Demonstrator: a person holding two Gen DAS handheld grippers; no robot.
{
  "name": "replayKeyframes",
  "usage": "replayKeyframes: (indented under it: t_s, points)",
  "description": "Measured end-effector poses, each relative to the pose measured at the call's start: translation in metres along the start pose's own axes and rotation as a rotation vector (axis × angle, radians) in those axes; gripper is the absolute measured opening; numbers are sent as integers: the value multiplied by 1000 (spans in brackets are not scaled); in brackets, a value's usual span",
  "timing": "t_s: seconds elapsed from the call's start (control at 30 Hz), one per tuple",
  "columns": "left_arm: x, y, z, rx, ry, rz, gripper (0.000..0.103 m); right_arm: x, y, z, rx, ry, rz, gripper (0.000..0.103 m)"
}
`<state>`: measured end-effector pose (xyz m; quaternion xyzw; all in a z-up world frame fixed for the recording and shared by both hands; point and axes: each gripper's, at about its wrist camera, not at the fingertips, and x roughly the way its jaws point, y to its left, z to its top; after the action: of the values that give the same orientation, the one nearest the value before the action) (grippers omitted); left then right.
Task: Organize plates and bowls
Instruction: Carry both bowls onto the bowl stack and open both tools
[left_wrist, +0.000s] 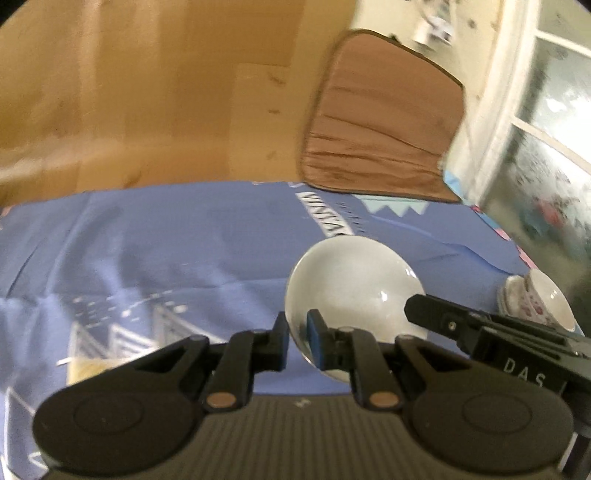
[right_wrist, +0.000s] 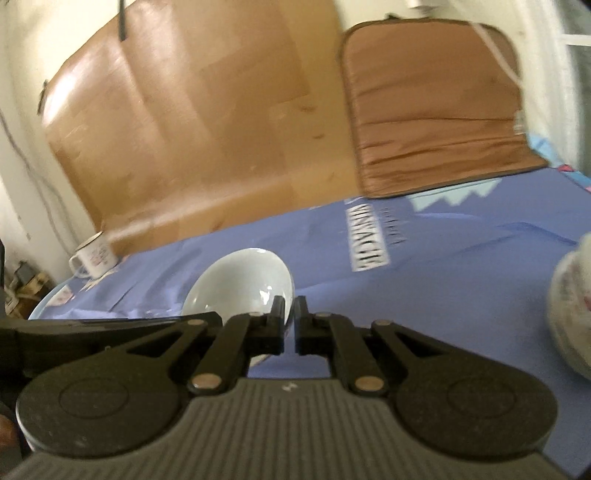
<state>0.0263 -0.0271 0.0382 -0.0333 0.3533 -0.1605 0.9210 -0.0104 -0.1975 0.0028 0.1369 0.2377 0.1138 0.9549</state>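
White bowl (left_wrist: 351, 291) was pinched by both grippers above the blue cloth (left_wrist: 147, 251).
Left gripper (left_wrist: 298, 341) and right gripper (right_wrist: 290, 325) each squeezed its rim. Next, I think, it needed a slow carry to the flowered dishes (left_wrist: 535, 302) nearby.

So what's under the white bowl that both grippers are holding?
Under the white bowl you can see the blue tablecloth. The left gripper and right gripper pinch opposite rims. The cloth directly beneath it is hidden, so whether it's lifted is unclear.

Cardboard sheet (right_wrist: 192, 122) against wall; brown cushion (left_wrist: 384, 122); window (left_wrist: 546, 122) right.
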Motion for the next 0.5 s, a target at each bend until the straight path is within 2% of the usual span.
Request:
replayKeyframes:
  t_s: [0.2,0.5]
  points:
    - [10,-31,-3,65,24,6,12,-11,-30,-6,58,-14,-26,7]
    - [19,-41,-10,83,63,28,13,-12,-46,-18,100,14,-15,8]
